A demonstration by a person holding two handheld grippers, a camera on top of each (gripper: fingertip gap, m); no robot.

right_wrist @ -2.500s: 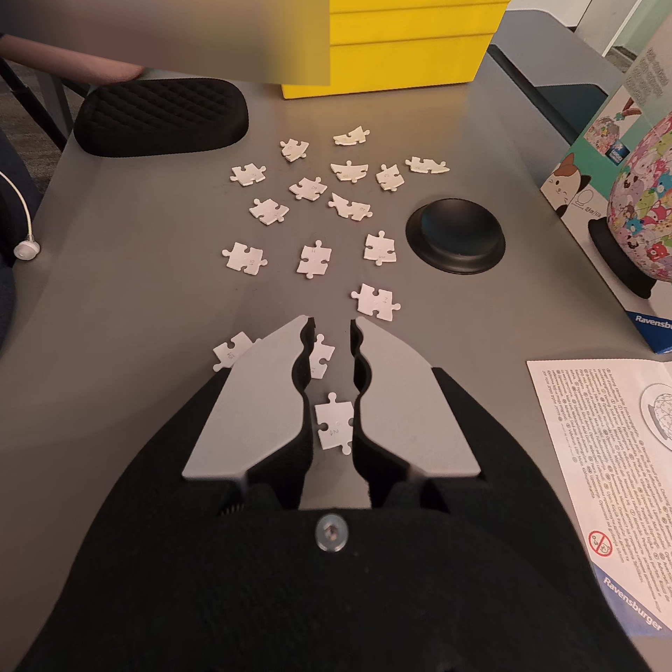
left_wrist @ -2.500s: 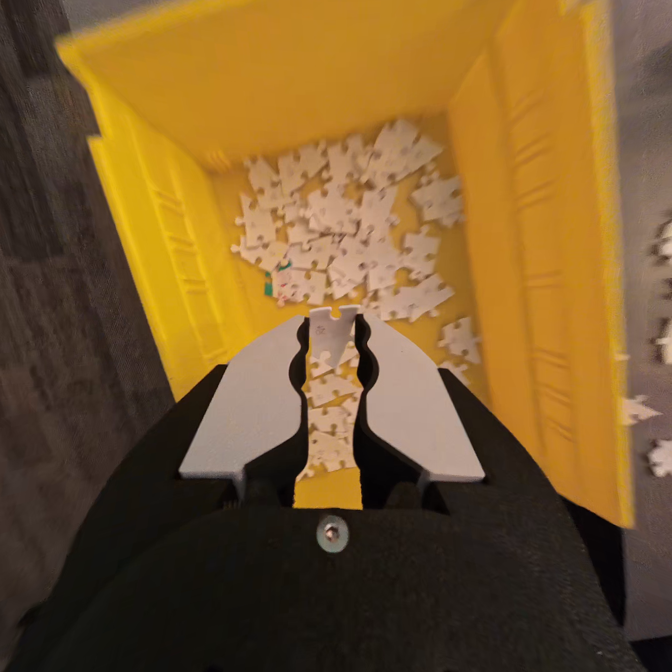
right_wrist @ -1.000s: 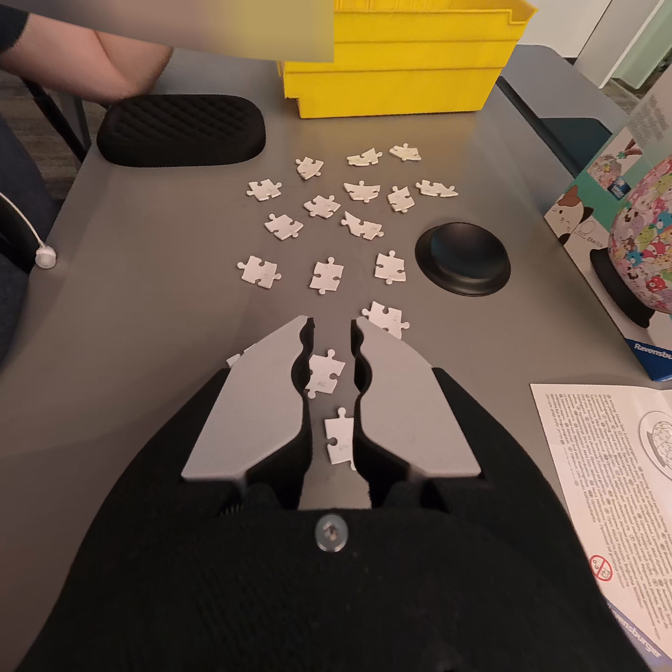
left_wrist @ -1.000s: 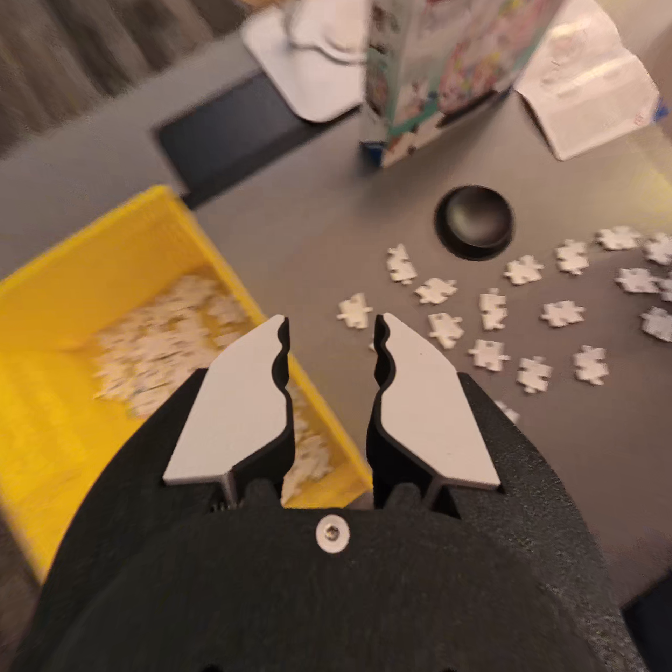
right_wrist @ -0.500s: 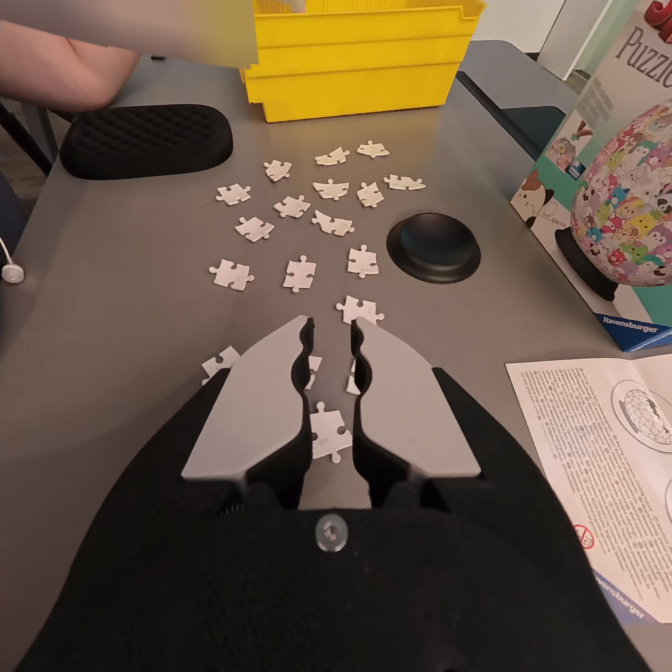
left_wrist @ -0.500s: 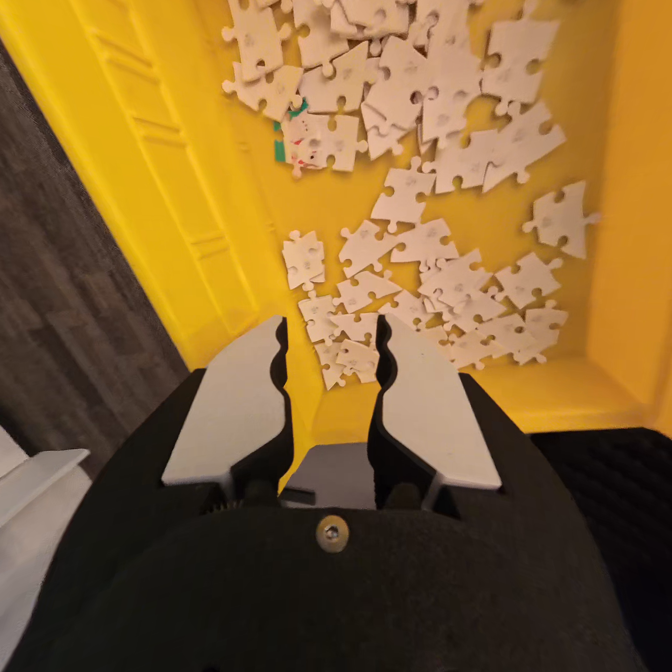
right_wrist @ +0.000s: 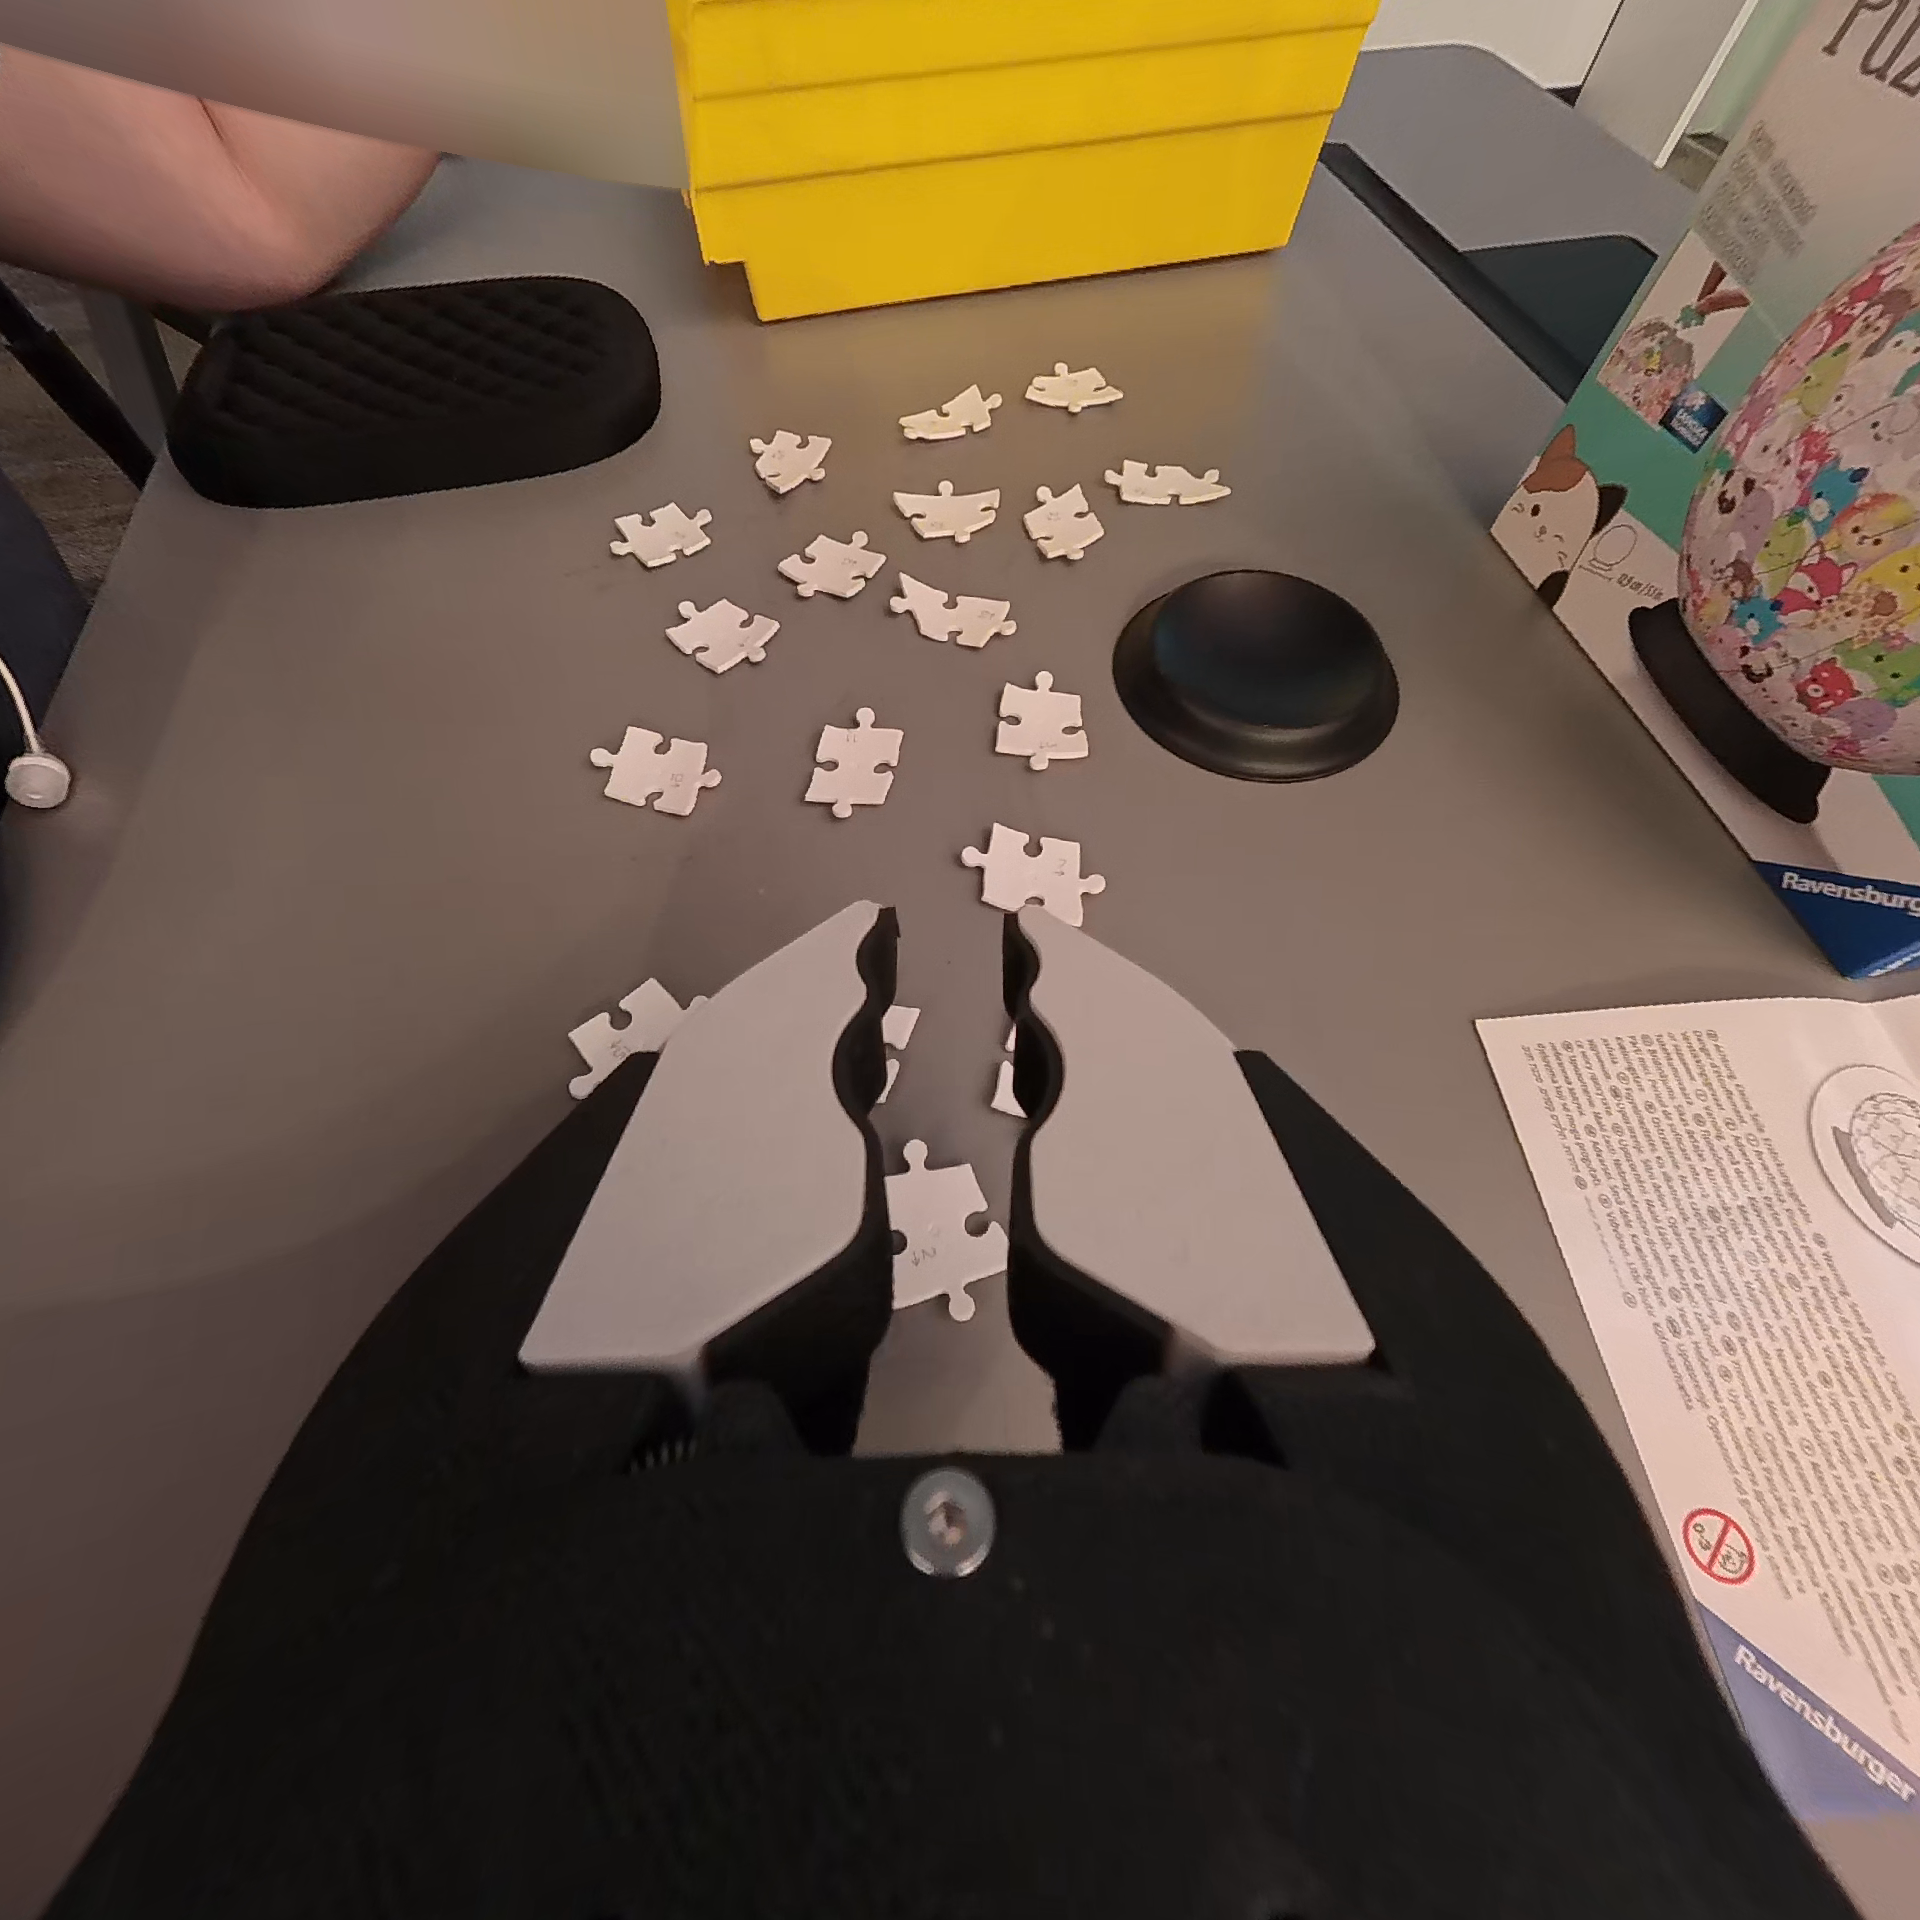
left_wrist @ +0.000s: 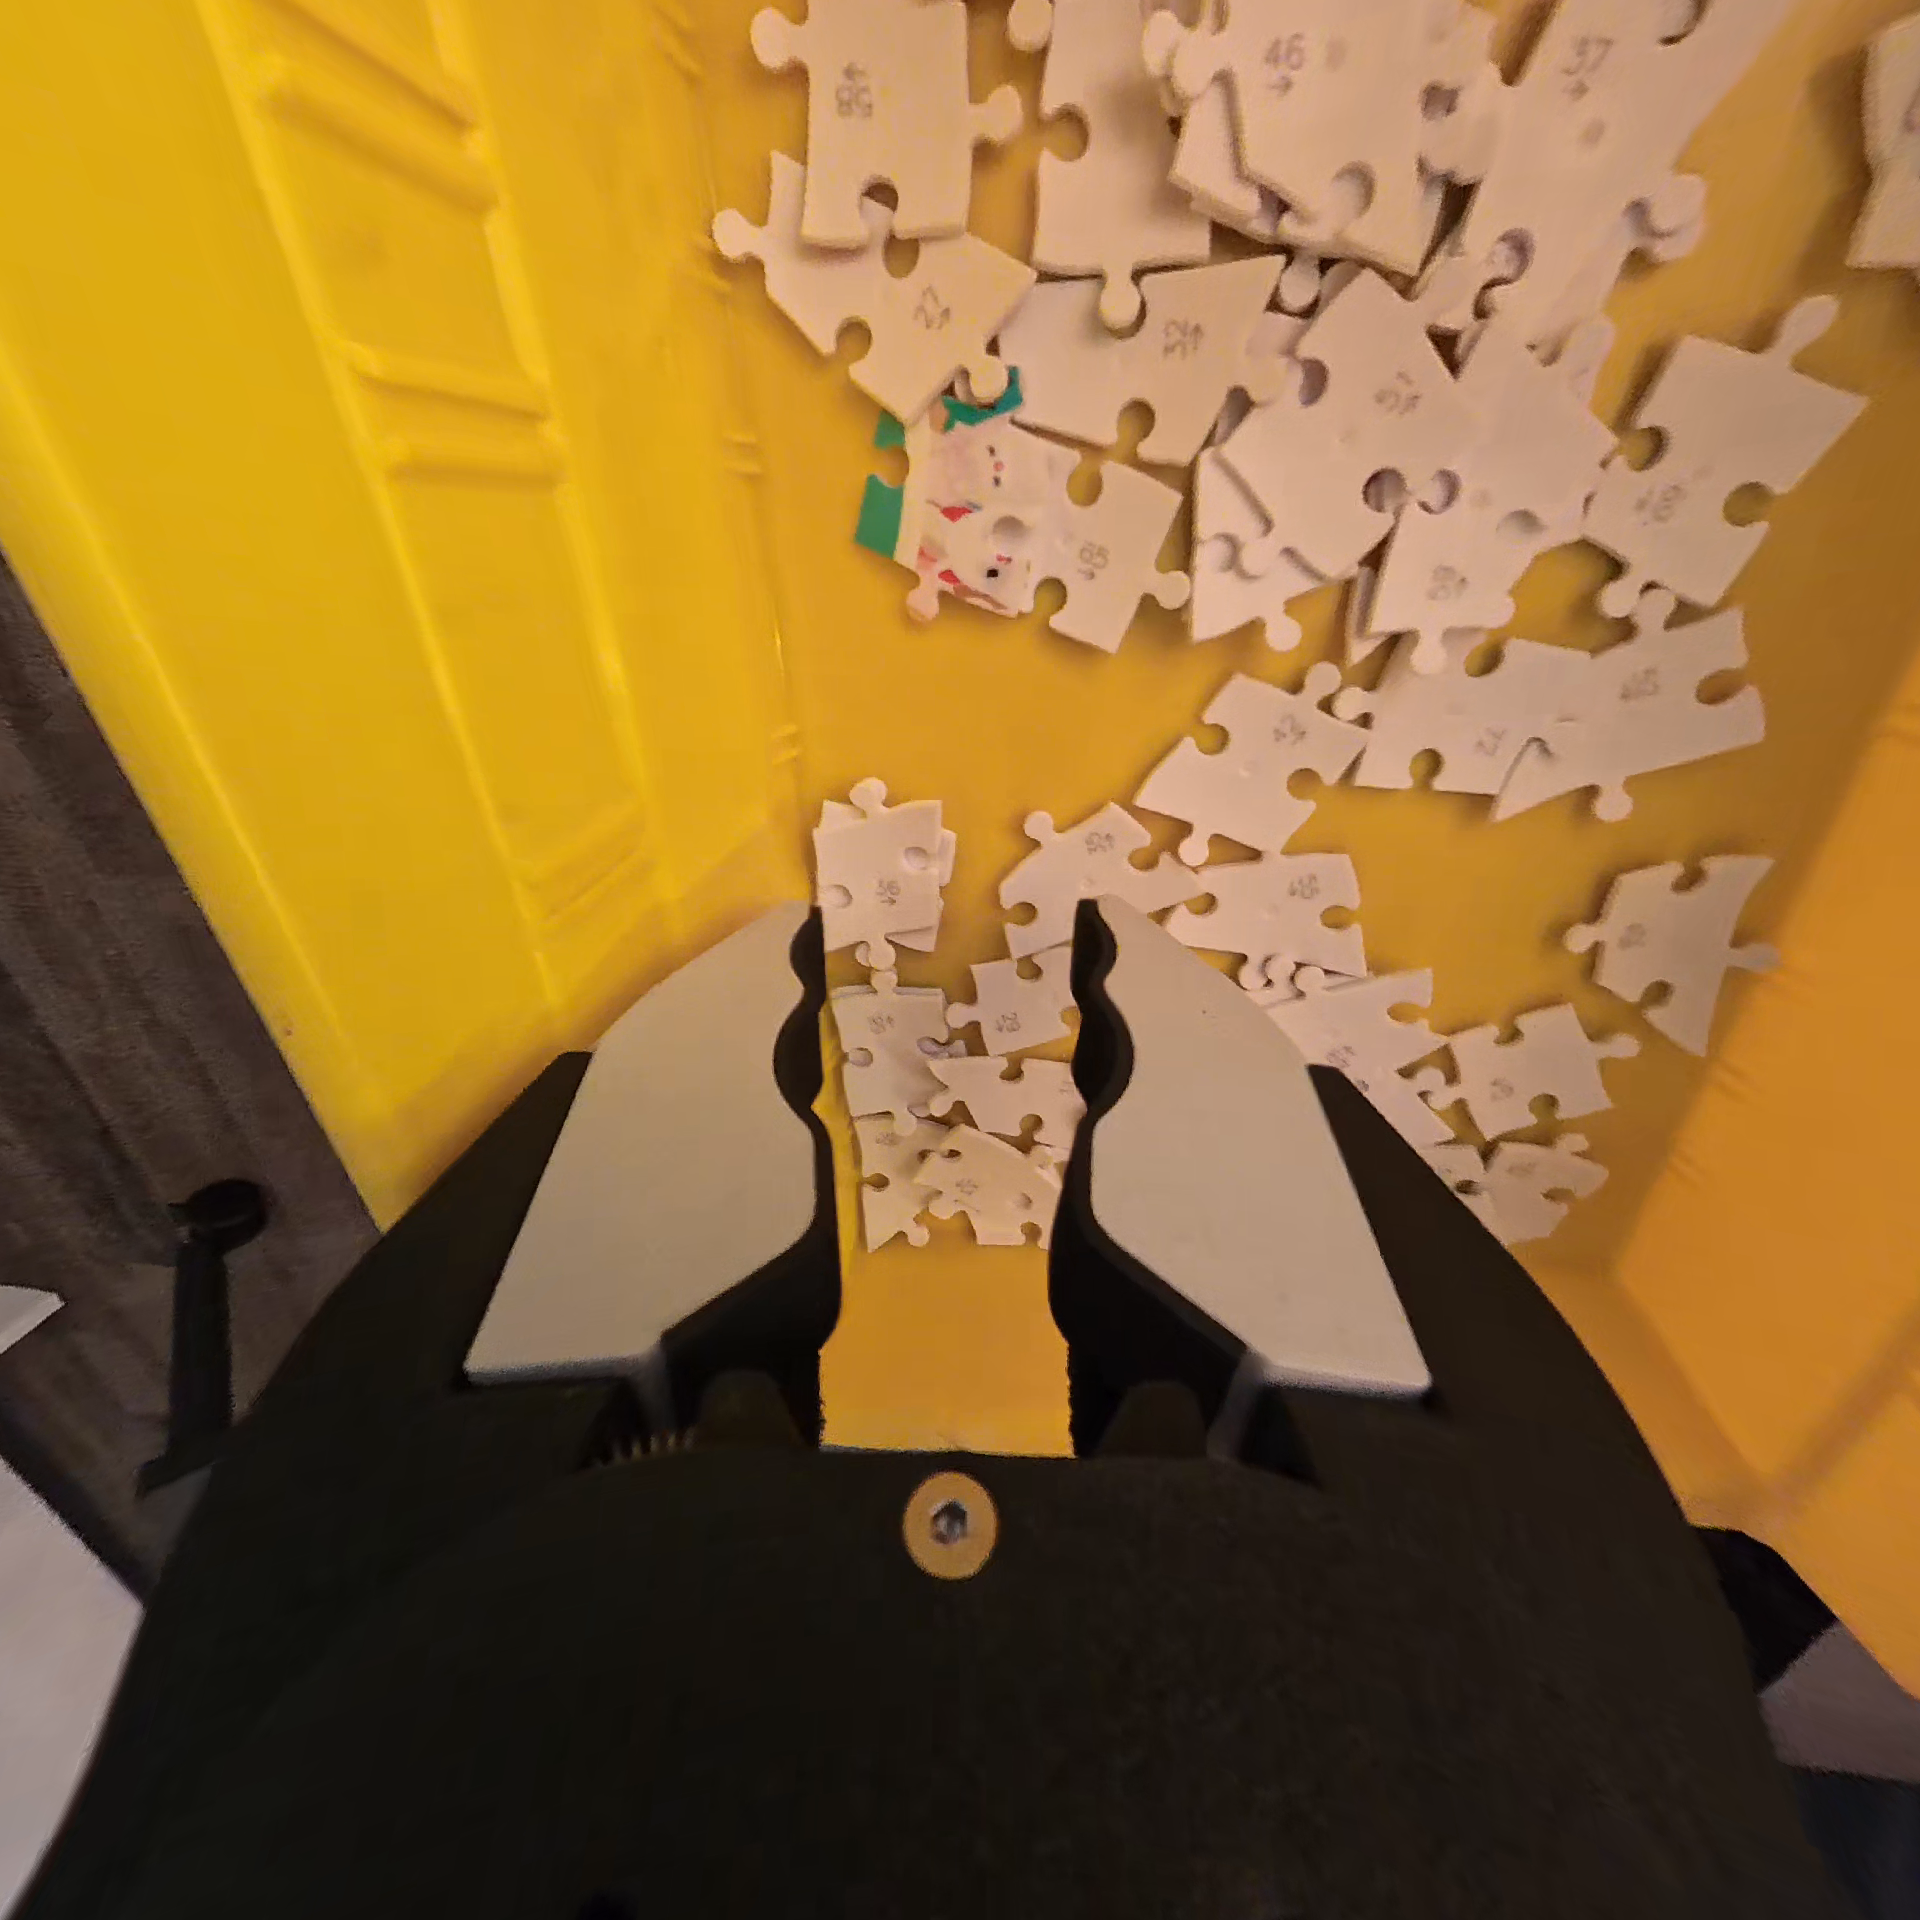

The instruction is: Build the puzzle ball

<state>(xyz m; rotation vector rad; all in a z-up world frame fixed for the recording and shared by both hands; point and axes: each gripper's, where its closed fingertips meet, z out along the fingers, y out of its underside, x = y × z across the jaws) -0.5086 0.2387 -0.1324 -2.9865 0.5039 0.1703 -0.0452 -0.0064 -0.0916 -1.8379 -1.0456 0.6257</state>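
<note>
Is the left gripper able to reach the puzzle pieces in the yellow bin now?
Probably yes. The left gripper hangs inside the bin with jaws open and empty, right above loose pieces; nothing lies between. The pieces overlap, so taking only one may be hard.

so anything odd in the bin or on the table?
One thing: in the yellow bin, one puzzle piece lies printed side up, green and red showing, while the others around it lie blank side up. The pieces on the grey table are all blank side up, spread apart.
</note>
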